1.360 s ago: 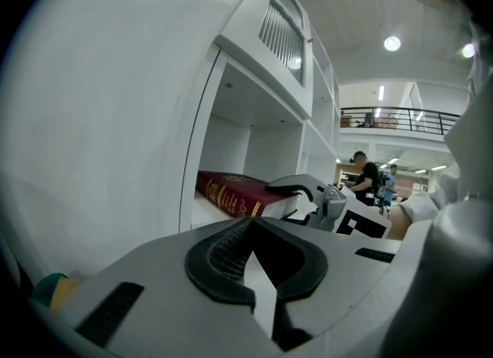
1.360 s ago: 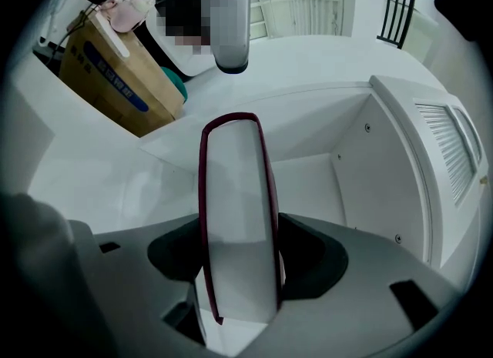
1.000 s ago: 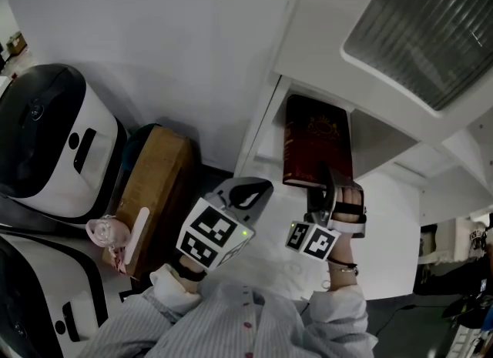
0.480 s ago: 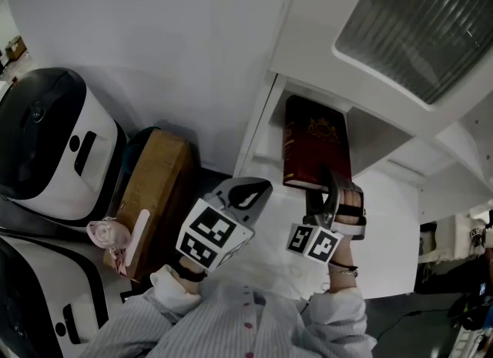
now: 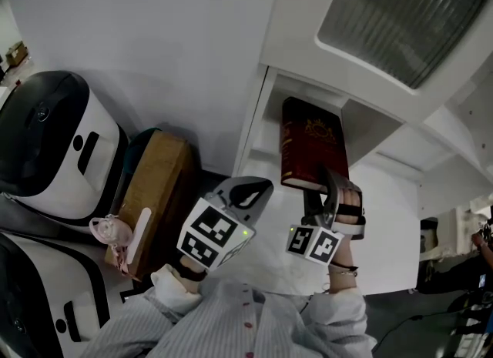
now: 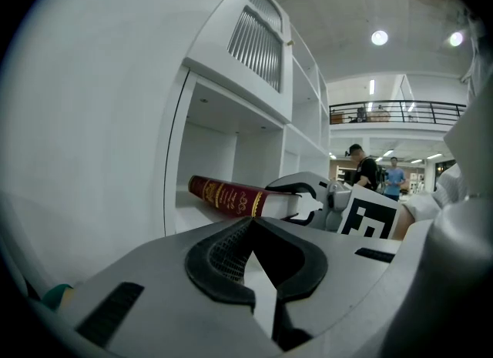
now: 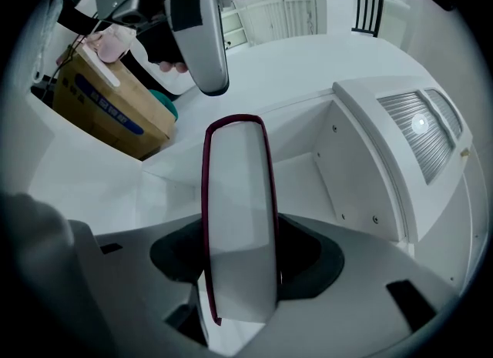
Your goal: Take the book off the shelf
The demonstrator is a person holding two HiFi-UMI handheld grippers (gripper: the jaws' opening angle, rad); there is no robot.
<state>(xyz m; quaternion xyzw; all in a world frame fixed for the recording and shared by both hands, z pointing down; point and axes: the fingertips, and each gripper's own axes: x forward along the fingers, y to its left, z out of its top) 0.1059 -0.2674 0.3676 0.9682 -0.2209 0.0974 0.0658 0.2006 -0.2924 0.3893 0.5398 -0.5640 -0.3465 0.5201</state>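
– At the mouth of the shelf [image 5: 256, 129], where exactly was the book [image 5: 312, 148]?
– Half out of it. Its far end lay inside the shelf and appeared to rest on the shelf floor. Its near end stuck out past the front edge, with the gold-lettered spine turned towards the shelf's left wall.
– What had hold of it?
– The right hand-held gripper [image 5: 333, 189], just in front of the shelf. It pinched the near end across the thickness, one pad on each dark red cover, with the white page edges showing between them. Its jaws had just been closing further on the book.
– And the other one?
– The left hand-held gripper [image 5: 258, 189] hung in front of the shelf and to its left, apart from the book, with its jaws pressed together on nothing.
– How did you expect the book to handle?
– I judged it a stiff hardback that would not bend or crush, so a firm squeeze was safe. It looked thick enough to be fairly heavy, though. Held by one end, it would want to droop and twist once the far end left the shelf. The covers looked smooth, so it could slide between the pads.
– So where to take hold?
– Deep across both covers, close to the spine, with the left hand-held gripper brought under the far end as it cleared the shelf.
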